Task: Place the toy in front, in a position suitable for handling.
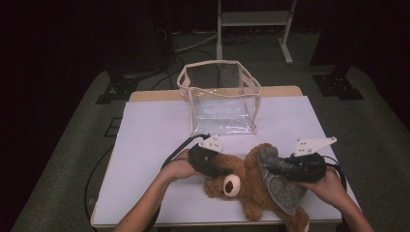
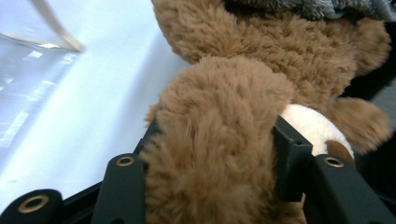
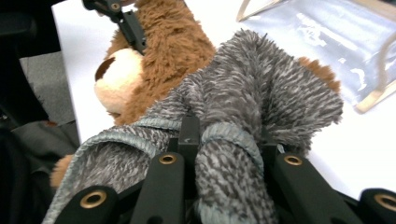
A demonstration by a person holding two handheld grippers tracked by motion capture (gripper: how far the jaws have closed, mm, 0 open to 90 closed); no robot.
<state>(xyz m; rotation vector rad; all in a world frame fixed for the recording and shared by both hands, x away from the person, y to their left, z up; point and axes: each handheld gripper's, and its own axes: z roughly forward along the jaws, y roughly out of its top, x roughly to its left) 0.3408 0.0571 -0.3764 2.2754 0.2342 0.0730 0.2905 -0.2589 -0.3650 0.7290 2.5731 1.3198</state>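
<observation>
Teddy bear (image 1: 244,181) is lying across the near part of my desk (image 1: 150,145), a brown plush one with a cream muzzle, wearing a fuzzy grey vest (image 1: 283,186). Desk itself has a white top and it's the biggest thing here. Behind the bear, toward the far edge, stands a clear plastic bag (image 1: 220,99) with beige trim, upright and open at the top, a bit apart from the bear.

My left gripper (image 1: 212,162) is on the bear's head end. In the left gripper view the jaws are clamped onto a thick lump of brown fur (image 2: 215,140), with the plush squeezed between them and the cream muzzle (image 2: 313,128) just beside one jaw.

My right gripper (image 1: 285,166) is over on the bear's body. In the right gripper view the jaws are closed on a bunched fold of the grey vest (image 3: 233,154), and the vest's ribbed edge wraps over right at the jaws. Left gripper (image 3: 123,21) shows farther off there too, against the bear's head.
</observation>
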